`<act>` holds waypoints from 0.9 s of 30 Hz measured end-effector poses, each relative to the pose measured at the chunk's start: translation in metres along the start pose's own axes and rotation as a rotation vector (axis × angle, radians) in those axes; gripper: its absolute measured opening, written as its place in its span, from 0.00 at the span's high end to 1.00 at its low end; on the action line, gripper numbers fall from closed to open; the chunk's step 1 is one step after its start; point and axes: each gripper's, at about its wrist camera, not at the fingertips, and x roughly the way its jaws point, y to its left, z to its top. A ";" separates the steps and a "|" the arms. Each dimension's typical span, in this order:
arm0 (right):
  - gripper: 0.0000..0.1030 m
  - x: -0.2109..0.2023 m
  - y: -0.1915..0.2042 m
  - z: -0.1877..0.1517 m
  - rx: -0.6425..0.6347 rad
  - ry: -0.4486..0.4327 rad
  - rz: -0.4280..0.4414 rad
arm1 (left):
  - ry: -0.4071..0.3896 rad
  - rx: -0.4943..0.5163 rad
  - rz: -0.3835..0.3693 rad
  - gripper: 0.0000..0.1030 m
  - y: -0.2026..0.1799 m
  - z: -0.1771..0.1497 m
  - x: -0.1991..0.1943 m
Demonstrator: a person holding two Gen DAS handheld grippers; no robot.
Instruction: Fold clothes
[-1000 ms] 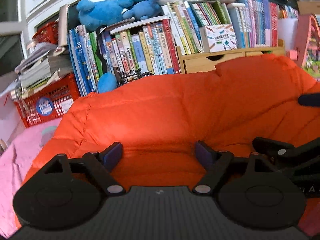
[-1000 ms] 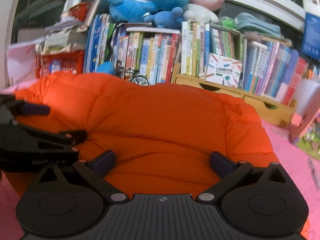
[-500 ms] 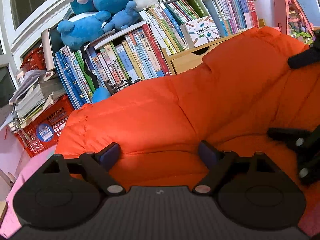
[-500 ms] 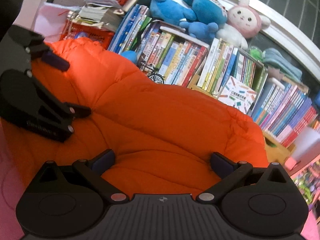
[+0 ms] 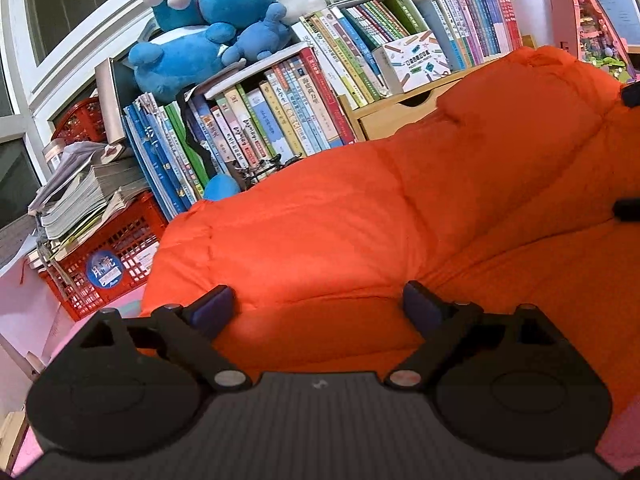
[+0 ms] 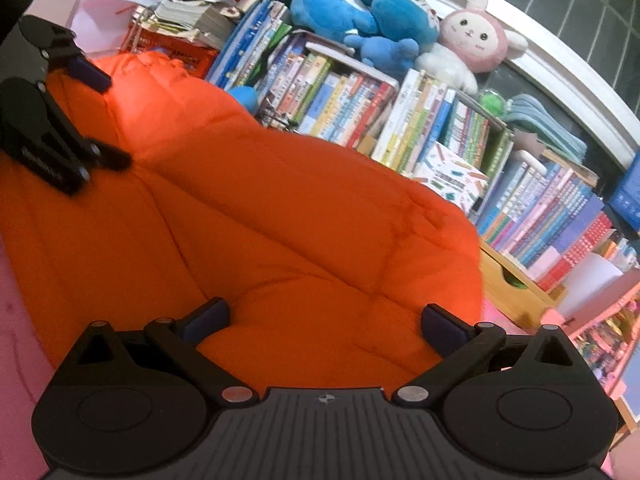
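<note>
Both claws stand wide, jaws spread and gripping nothing: my left gripper [image 5: 318, 306] and my right gripper [image 6: 324, 320] each straddle a bulge of the orange puffer jacket [image 5: 360, 220], pads apart from the cloth on either side. From the right wrist I see the left one [image 6: 60, 112] off to the side, over the same garment.

That jacket lies heaped on the pink cover [image 6: 16, 320], doubled along a deep crease; whether this is a fold just made or a bunch waiting to be spread, I cannot say. I judge it light, soft, springy and slick-skinned, so I would pinch a stitched seam or hem rather than a puffed panel.

Beyond, a red crate [image 5: 108, 264] carries stacked papers, a wooden drawer box [image 5: 400, 116] holds upright books, and blue plush toys [image 5: 200, 48] sit on top.
</note>
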 end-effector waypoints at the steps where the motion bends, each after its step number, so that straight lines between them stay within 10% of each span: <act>1: 0.00 -0.001 -0.003 -0.002 0.004 0.005 -0.003 | 0.000 -0.001 0.005 0.09 0.002 -0.001 0.000; 27: 0.00 -0.012 -0.053 -0.042 0.119 0.104 -0.087 | 0.043 -0.056 0.031 0.02 0.051 -0.026 -0.005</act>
